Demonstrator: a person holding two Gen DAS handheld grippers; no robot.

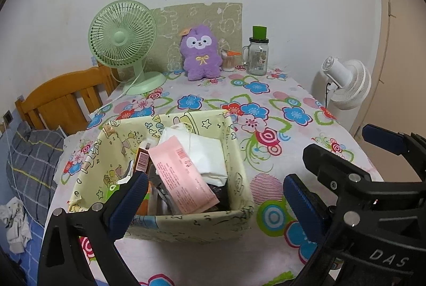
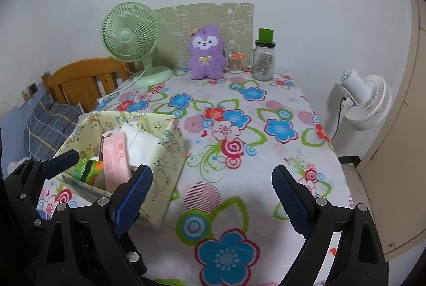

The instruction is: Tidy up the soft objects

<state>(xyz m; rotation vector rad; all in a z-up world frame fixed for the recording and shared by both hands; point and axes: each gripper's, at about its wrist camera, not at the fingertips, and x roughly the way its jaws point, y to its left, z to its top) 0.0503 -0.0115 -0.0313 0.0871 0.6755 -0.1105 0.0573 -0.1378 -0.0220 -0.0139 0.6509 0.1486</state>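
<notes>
Fabric basket (image 1: pixel 234 142) at near edge of tabletop (image 1: pixel 306 131), already loaded: pink packet (image 1: pixel 183 174), white pouch (image 1: pixel 205 150). Purple plush toy (image 1: pixel 201 53) upright at 12 o'clock, well apart from basket, apparently still to be collected. Left gripper (image 1: pixel 213 203) and right gripper (image 2: pixel 210 202) both spread wide, holding nothing.

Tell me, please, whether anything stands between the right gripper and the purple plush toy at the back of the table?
Nothing visible does. The right gripper, jaws open and empty, faces bare floral tablecloth all the way to the purple plush toy. The fabric box sits off to its left, the green fan and glass jar flank the toy.
</notes>
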